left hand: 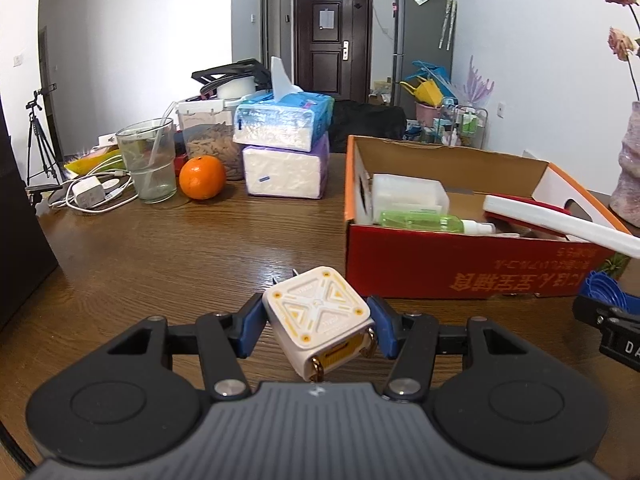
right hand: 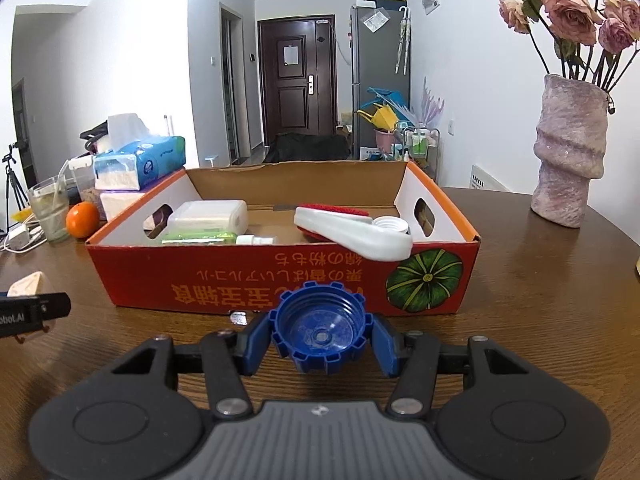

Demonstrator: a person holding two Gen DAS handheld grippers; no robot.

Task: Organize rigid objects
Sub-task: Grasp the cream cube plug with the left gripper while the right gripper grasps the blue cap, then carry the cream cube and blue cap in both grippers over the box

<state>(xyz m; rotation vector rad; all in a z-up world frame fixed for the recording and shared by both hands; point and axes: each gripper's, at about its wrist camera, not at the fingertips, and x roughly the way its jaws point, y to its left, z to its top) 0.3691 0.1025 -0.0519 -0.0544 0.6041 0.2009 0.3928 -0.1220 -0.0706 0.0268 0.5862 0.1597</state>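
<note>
My left gripper [left hand: 318, 326] is shut on a white and yellow charger cube [left hand: 318, 316], held just above the wooden table [left hand: 160, 248], left of the red cardboard box [left hand: 460, 268]. My right gripper [right hand: 322, 340] is shut on a blue ridged bottle cap [right hand: 320, 330], held in front of the box's [right hand: 240, 276] near wall. Inside the box lie a white plastic case [right hand: 208, 216], a green spray bottle [right hand: 204, 237], a white-handled red brush [right hand: 352, 228] and a white lid [right hand: 390, 224]. The cap also shows at the right edge of the left wrist view [left hand: 604, 286].
At the back left stand a glass with a straw [left hand: 150, 160], an orange [left hand: 202, 178], stacked tissue packs [left hand: 286, 148], a white charger with cables [left hand: 86, 192] and a food jar [left hand: 208, 136]. A pink vase with dried roses [right hand: 572, 152] stands at the right.
</note>
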